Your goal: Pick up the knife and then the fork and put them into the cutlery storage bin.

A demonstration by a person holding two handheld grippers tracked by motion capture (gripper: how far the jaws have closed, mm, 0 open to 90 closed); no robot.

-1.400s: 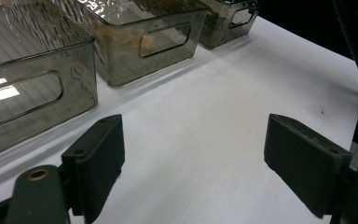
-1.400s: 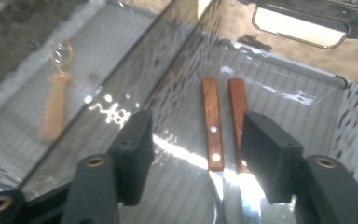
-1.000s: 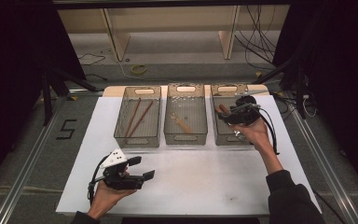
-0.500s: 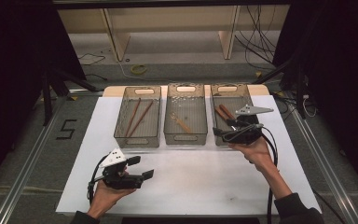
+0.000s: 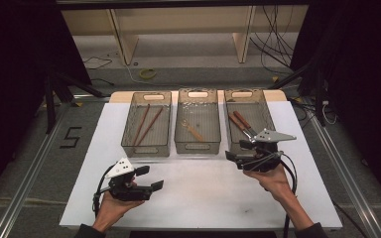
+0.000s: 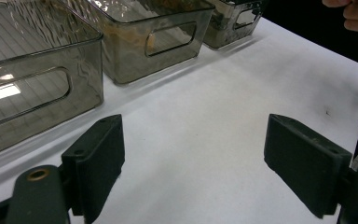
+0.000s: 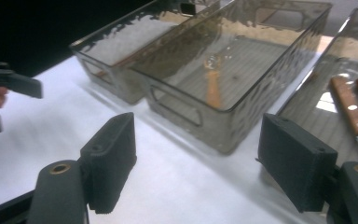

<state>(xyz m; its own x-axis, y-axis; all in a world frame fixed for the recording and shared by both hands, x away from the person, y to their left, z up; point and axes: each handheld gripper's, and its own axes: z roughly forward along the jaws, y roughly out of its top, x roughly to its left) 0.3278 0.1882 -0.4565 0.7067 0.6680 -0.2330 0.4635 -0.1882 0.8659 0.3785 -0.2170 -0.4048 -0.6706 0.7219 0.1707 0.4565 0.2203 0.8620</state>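
Three bins (image 5: 146, 148) stand in a row on one table (image 5: 203, 198). The left bin holds two chopsticks (image 5: 147, 124), the middle bin one fork (image 5: 194, 131), the right bin two knives (image 5: 241, 124). Two grippers (image 5: 149, 177) are in hand, both empty.

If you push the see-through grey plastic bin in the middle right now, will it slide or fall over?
The see-through grey plastic bin in the middle would probably slide, not tip: it looks low and wide, sitting flat on the smooth white table. It likely feels light, since it seems thin-walled and holds one small wooden utensil, which may rattle.
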